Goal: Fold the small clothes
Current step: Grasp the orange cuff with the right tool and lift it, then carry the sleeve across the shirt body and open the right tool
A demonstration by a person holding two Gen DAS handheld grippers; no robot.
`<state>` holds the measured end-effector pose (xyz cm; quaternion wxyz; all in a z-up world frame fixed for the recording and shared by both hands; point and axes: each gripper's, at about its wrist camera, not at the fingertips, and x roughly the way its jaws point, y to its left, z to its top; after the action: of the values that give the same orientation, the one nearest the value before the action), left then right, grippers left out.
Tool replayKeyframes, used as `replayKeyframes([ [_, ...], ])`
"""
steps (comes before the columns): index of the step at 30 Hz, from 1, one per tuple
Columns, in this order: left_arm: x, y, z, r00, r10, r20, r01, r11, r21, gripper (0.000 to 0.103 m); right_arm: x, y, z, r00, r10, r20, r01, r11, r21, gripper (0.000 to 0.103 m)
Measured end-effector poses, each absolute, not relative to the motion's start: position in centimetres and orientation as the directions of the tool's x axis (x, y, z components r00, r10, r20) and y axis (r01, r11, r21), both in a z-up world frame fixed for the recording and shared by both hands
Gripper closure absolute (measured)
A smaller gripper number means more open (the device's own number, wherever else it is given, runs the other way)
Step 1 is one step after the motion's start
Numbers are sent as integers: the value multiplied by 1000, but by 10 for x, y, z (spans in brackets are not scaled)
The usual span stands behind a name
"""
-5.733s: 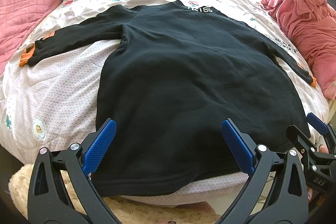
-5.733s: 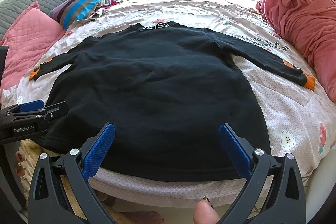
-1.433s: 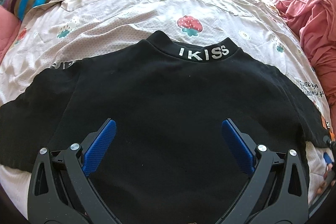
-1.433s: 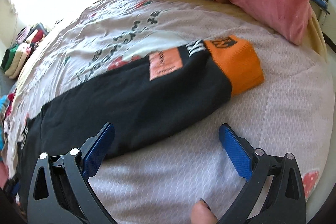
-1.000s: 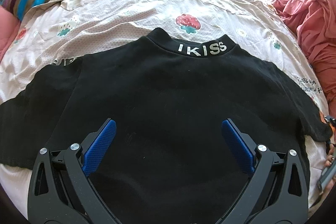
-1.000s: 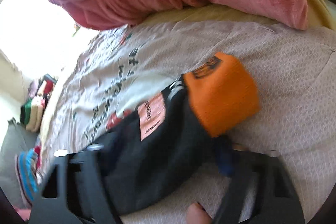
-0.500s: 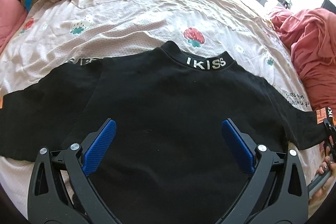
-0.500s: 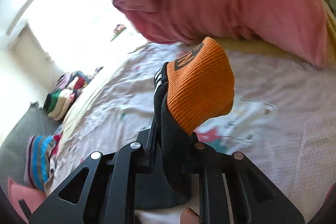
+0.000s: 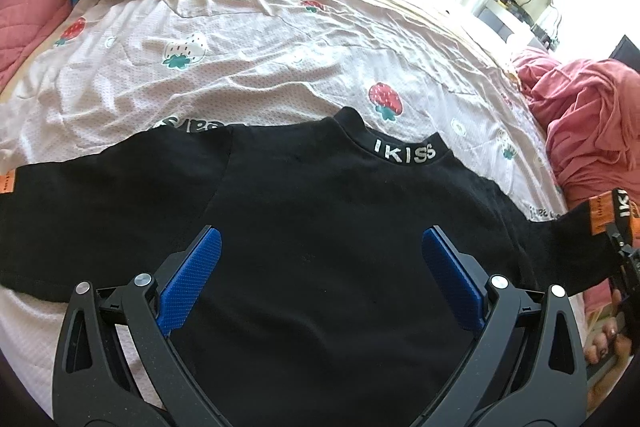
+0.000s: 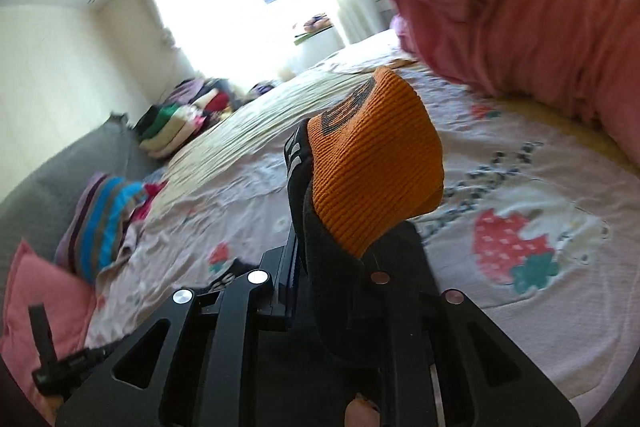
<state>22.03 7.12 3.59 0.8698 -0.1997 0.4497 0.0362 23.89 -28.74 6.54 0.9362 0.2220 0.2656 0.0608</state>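
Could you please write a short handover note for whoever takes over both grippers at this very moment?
Right gripper: shut on the black sweatshirt's right sleeve just below its orange ribbed cuff, lifted off the bed.
Left gripper: open, empty, above the sweatshirt's body.
Black long-sleeved sweatshirt: spread flat, collar away from you, on the strawberry-print bedsheet; its left sleeve lies out to the side.
Done: sweatshirt laid out, right sleeve gripped.
Left: likely fold both sleeves across the body, then fold the body.
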Motion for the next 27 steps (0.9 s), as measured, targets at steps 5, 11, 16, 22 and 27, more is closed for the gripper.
replayKeyframes([
  [5,217,83,35,602,-183,-777,-254,879,-405,9,243,-245,66,828,273,-490,-59,911,408,87],
  [11,216,94,33,612,-244,-753,-257,838,-481,9,251,-191,58,786,314,-533,-137,928,345,87],
  [16,215,103,25,606,-348,-715,-254,768,-588,9,258,-150,42,743,334,-581,-188,936,297,85],
  [22,218,107,9,588,-397,-705,-270,725,-634,10,261,-118,16,667,373,-644,-234,927,294,74],
  [27,221,101,-2,566,-442,-696,-258,706,-659,15,252,-109,9,629,424,-651,-274,905,325,59],
])
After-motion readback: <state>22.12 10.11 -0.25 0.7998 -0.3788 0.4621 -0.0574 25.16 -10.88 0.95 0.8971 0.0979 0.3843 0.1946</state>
